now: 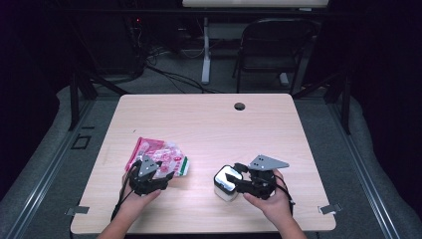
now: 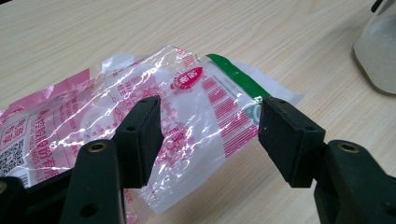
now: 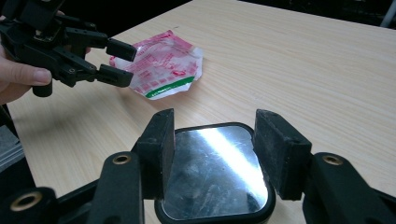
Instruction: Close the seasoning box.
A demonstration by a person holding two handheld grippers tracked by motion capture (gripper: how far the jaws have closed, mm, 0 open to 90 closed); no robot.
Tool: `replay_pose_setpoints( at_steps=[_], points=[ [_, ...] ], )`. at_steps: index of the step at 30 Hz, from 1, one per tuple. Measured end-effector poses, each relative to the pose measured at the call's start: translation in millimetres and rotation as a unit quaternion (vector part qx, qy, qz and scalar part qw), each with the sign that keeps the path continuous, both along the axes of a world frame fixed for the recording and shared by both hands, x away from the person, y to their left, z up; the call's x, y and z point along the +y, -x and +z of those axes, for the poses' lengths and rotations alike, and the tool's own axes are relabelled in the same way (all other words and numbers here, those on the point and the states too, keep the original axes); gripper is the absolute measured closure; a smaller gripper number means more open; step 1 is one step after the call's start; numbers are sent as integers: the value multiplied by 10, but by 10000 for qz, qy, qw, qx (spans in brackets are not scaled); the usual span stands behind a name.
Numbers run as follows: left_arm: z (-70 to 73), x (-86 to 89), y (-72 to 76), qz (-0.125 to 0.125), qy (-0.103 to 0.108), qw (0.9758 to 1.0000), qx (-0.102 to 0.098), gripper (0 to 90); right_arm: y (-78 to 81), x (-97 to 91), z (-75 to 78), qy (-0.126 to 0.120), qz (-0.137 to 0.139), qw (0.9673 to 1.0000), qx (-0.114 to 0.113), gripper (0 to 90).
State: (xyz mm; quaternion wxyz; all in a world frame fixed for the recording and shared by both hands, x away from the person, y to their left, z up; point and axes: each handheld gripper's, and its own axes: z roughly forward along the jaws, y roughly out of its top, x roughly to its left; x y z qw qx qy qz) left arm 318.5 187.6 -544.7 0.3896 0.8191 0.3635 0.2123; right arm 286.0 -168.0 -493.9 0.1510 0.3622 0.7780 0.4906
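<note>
Right gripper [image 3: 212, 140] stands wide over the jar [image 3: 215, 175], probably not gripping; left gripper [image 2: 208, 135] hovers wide above the bag [image 2: 140, 107]. Nothing lifted yet.

A crumpled clear plastic packet [image 1: 159, 160] with pink print and a green strip along one edge is laid flat on the surface's left part. A squarish white jar [image 1: 226, 185] with a black-rimmed, shiny silver top is stood upright to its right, well apart, near the front edge.
</note>
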Motion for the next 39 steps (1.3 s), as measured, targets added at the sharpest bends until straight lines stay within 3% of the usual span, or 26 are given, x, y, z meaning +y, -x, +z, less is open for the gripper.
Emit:
replay_pose_setpoints(
  at_steps=[22,39],
  points=[
    [-4,34,-14,89,12,10000,0,399,-60,-76,-53,43,-262,9996,77,477],
    [-10,69,-32,200,34,9998,4,398,-141,-311,-62,-100,-826,9964,183,472]
  ],
)
